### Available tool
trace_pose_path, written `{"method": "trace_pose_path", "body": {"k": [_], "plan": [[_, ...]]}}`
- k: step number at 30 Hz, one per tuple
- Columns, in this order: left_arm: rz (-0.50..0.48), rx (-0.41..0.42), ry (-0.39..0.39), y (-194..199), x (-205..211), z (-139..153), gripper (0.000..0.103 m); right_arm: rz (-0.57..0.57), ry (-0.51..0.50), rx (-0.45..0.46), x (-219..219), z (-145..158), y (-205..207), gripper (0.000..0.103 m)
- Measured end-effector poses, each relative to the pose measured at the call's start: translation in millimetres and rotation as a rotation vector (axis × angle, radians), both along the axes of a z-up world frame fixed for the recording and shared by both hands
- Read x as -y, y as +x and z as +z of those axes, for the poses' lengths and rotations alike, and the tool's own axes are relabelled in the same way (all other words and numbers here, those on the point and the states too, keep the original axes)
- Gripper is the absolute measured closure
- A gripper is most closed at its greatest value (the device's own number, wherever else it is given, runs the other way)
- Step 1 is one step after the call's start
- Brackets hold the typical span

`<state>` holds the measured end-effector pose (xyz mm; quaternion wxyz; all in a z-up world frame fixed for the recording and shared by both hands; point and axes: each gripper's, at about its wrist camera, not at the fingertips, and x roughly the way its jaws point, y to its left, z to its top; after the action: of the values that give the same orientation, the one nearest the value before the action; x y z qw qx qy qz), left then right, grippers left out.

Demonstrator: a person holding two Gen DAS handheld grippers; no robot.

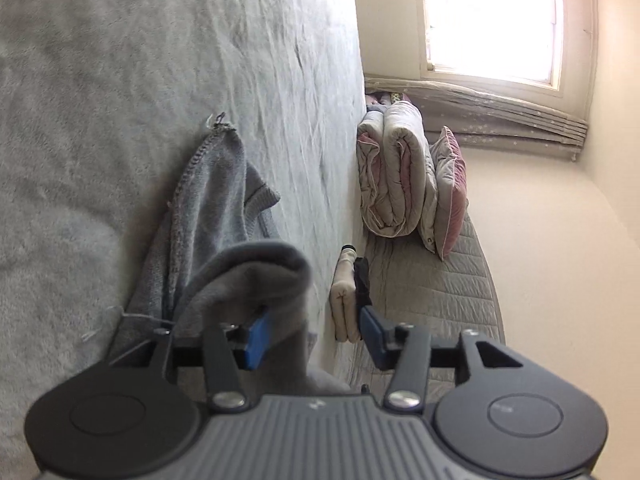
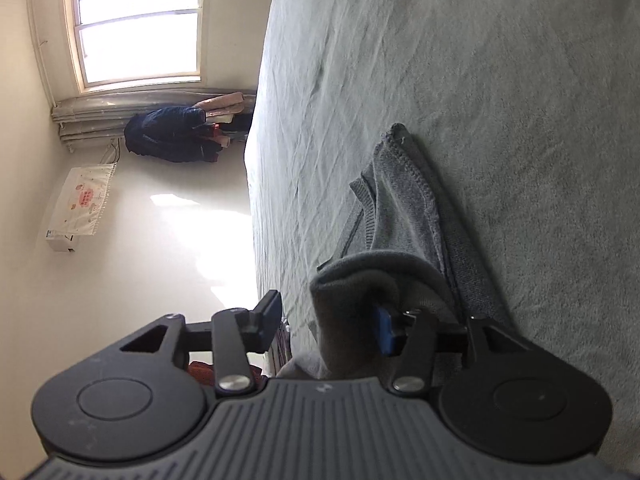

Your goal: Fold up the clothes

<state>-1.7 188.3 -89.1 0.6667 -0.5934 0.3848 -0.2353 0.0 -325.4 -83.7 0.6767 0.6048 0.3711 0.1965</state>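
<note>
Item: grey knit garment, lying on the pale bedspread of a bed, partly folded over on itself; one rolled edge of it rises up between the fingers of each tool, the far end lying flat with a stitched hem showing.

Left gripper: jaws spread; the rolled grey edge drapes over and around the blue pad on one side, the other pad standing clear of the cloth; nothing is pinched.

Right gripper: jaws likewise spread; the garment bunches against the blue pad nearer the bed, the opposite finger free in the air; no pinch.

Surroundings: folded quilts and a pillow stacked on a quilted surface by the window; dark clothes piled under the window in the right view.

Step in hand, as judged: release at the end of a fold, both tools letting go of the edge just laid over the body of the garment.

Next move, as judged: drawing both tools back out of the cloth without dragging the fold open; then taking a fresh hold on an edge for the following fold; the soft knit is likely to cling to the pads.
</note>
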Motion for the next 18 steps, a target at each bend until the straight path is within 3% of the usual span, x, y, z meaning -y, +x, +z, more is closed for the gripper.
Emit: {"method": "trace_pose_path", "body": {"k": [2,5,8,10,14,18], "plan": [[0.014,0.049,0.029,0,-4,7,0.045,-0.018,-0.025,0.027,4,4,-1,0.050],[0.040,0.140,0.204,2,-8,22,0.045,-0.047,-0.102,0.079,4,9,-3,0.050],[0.048,0.227,0.422,6,-4,31,0.045,-0.065,-0.260,0.162,-9,15,-3,0.050],[0.037,0.266,0.510,11,2,29,0.045,-0.074,-0.431,0.238,-24,21,-4,0.050],[-0.001,0.320,0.630,21,13,21,0.046,-0.039,-0.696,0.375,-53,20,-5,0.051],[-0.020,0.351,0.706,28,22,14,0.053,0.000,-0.794,0.425,-69,7,-4,0.055]]}}
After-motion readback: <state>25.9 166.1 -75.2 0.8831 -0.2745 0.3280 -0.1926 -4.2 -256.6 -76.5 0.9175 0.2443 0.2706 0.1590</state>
